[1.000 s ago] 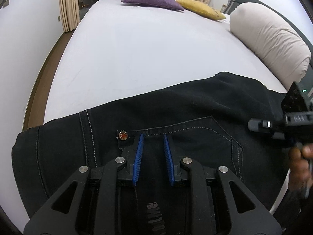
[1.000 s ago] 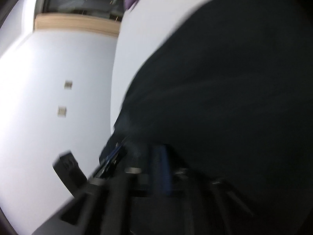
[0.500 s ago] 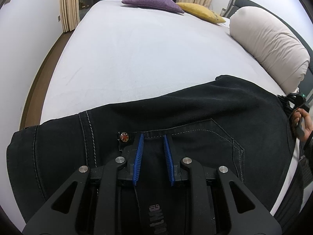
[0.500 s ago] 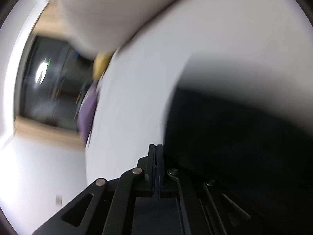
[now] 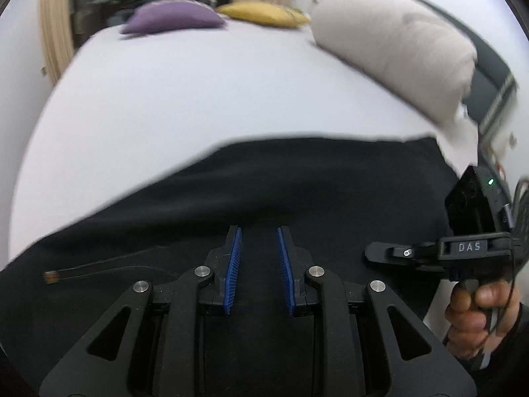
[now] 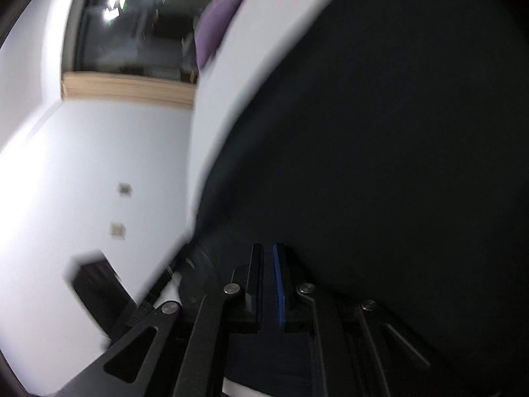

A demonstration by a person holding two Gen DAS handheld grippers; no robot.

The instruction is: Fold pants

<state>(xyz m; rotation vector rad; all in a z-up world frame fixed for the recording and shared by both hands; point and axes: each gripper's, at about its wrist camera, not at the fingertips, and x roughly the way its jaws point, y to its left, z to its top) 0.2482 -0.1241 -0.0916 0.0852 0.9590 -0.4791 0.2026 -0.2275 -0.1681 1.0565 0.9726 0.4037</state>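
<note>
The black pants (image 5: 297,192) lie across the near edge of the white bed (image 5: 198,92). My left gripper (image 5: 258,231) is open, its blue pads (image 5: 233,264) apart over the dark cloth, holding nothing. My right gripper (image 5: 373,253) shows at the right of the left wrist view, held by a hand over the pants' right end. In the right wrist view the pants (image 6: 380,149) fill most of the frame, and the right gripper (image 6: 267,248) has its jaws close together with a thin gap. The view is blurred, so I cannot tell whether cloth is pinched.
A purple cushion (image 5: 172,21) and a yellow cushion (image 5: 261,15) lie at the bed's far end. A long beige pillow (image 5: 396,53) lies along the right side against a dark headboard. White wall (image 6: 82,182) and a dark box (image 6: 99,291) are left of the bed.
The left gripper has shifted along the pants; the button and pocket stitching have left its centre. The right gripper has swung back over the pants' right end. Both views are motion-blurred.
</note>
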